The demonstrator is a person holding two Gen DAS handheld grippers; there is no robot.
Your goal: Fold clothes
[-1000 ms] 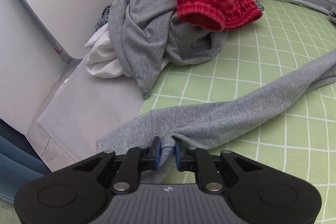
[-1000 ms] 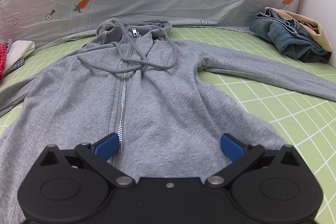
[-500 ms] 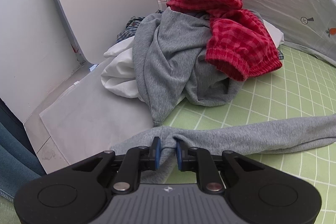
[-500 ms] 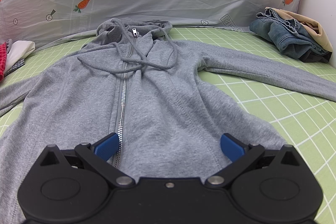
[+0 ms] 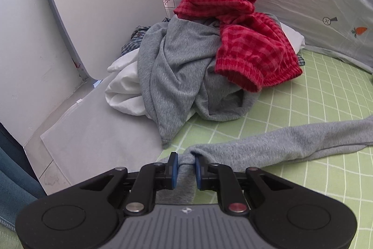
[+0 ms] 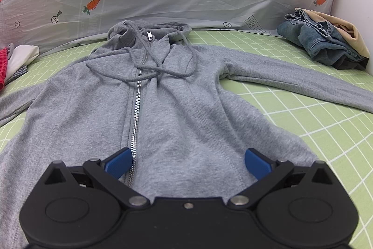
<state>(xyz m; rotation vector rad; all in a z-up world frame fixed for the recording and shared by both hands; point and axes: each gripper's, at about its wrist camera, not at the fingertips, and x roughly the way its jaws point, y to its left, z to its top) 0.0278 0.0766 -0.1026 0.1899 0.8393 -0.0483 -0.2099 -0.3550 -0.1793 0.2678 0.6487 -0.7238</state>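
Now the left gripper (image 5: 185, 167) is pinching the cuff of the gray hoodie's sleeve (image 5: 279, 144), near the messy pile of clothes (image 5: 209, 62). The hoodie (image 6: 163, 109) is lying flat on the green sheet (image 6: 314, 132), hood pointing away, not folded yet. The right gripper (image 6: 187, 161) is hanging wide open, holding nothing.

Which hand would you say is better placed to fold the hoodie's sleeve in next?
Probably left: its tongs already pinch the sleeve's cuff. The right tongs hang open over the hoodie, gripping nothing.
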